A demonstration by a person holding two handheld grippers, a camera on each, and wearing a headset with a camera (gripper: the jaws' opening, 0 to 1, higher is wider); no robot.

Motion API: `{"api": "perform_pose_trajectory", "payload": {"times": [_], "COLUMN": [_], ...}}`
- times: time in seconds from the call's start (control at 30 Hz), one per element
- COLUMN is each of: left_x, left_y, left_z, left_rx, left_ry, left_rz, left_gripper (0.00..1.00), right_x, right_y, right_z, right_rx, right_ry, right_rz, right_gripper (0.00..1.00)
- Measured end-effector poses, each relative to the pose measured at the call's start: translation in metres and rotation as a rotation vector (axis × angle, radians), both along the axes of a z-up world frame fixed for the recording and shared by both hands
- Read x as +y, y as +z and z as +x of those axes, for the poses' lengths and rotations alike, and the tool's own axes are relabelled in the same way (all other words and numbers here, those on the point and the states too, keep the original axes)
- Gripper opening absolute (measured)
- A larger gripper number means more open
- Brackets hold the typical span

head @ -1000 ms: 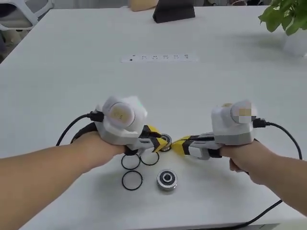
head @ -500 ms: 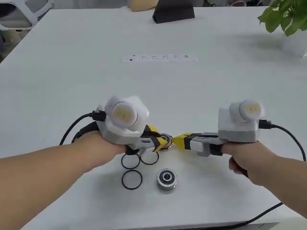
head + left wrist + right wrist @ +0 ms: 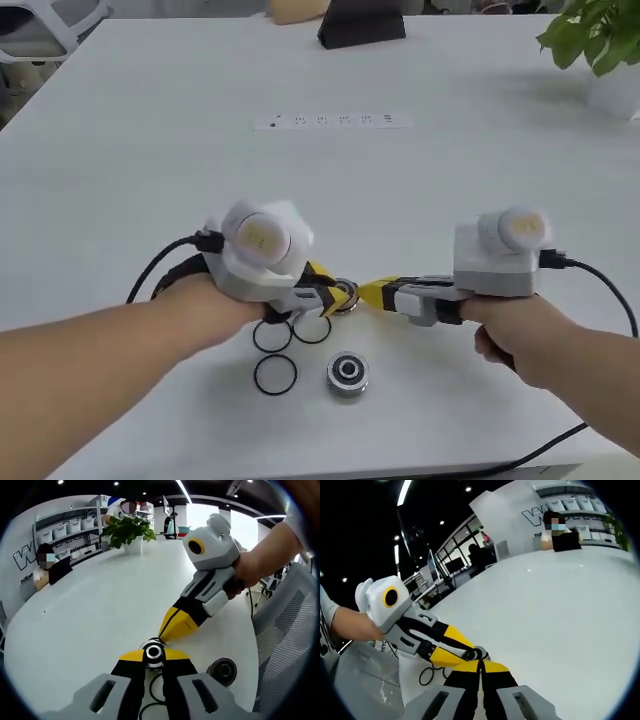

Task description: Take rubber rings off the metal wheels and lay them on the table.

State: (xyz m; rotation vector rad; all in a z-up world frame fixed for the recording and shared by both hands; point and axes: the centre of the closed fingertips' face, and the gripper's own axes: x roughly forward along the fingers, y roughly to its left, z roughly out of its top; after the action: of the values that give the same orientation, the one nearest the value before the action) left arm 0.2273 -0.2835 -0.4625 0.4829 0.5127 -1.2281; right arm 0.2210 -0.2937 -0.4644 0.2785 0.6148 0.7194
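Note:
My left gripper (image 3: 328,292) is shut on a small metal wheel (image 3: 344,294), held just above the table; in the left gripper view the wheel (image 3: 153,652) sits between my yellow tips. My right gripper (image 3: 366,293) comes in from the right, shut, its tips pinching the black rubber ring (image 3: 161,640) on the wheel's rim. From the right gripper view, the wheel (image 3: 473,654) lies right at my shut tips (image 3: 481,663). Three loose rubber rings lie on the table below: one (image 3: 272,335), one (image 3: 312,329), one (image 3: 275,375). A second wheel (image 3: 347,372) lies flat beside them.
A white power strip (image 3: 332,121) lies mid-table. At the far edge stands a dark stand (image 3: 362,24), and a potted plant (image 3: 595,35) is at the far right. Black cables trail from both grippers, one running toward the near edge (image 3: 540,450).
My right gripper has slid a little to the right and rolled more upright, tips staying at the wheel. The left gripper and the things on the table have stayed put.

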Motion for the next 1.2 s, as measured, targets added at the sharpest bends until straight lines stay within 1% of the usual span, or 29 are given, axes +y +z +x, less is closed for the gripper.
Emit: {"api": "perform_pose_trajectory", "payload": {"times": [0.43, 0.57, 0.63, 0.67, 0.7, 0.73, 0.83, 0.9, 1.03, 1.2], "left_x": [0.0, 0.0, 0.0, 0.001, 0.001, 0.001, 0.0, 0.0, 0.0, 0.0], "left_y": [0.0, 0.0, 0.0, 0.0, 0.0, 0.0, -0.001, -0.001, -0.001, -0.001], "left_z": [0.0, 0.0, 0.0, 0.0, 0.0, 0.0, 0.0, 0.0, 0.0, 0.001], "left_rx": [-0.007, -0.01, -0.01, -0.009, -0.009, -0.008, -0.008, -0.008, -0.007, -0.006], "left_ry": [0.001, -0.003, -0.005, -0.005, -0.005, -0.004, -0.004, -0.003, -0.001, 0.002], "left_rz": [0.005, 0.005, 0.005, 0.006, 0.007, 0.006, 0.006, 0.006, 0.004, 0.001], "left_gripper": [0.06, 0.06, 0.06, 0.06, 0.06, 0.06, 0.06, 0.06, 0.06, 0.06], "right_x": [0.006, 0.01, 0.013, 0.017, 0.019, 0.019, 0.019, 0.019, 0.022, 0.021], "right_y": [0.004, 0.004, 0.007, 0.01, 0.012, 0.011, 0.013, 0.013, 0.017, 0.019], "right_z": [-0.001, -0.001, -0.002, -0.003, -0.001, -0.001, -0.004, -0.005, -0.007, -0.01], "right_rx": [0.0, -0.003, -0.005, -0.008, -0.01, -0.023, -0.015, -0.018, -0.016, -0.019], "right_ry": [0.01, 0.021, 0.03, 0.037, 0.037, 0.05, 0.057, 0.059, 0.065, 0.074], "right_rz": [0.006, 0.0, 0.013, 0.034, 0.033, 0.009, 0.022, 0.023, 0.047, 0.056], "right_gripper": [0.0, 0.0, 0.0, 0.0, 0.0, 0.0, 0.0, 0.0, 0.0, 0.0]}}
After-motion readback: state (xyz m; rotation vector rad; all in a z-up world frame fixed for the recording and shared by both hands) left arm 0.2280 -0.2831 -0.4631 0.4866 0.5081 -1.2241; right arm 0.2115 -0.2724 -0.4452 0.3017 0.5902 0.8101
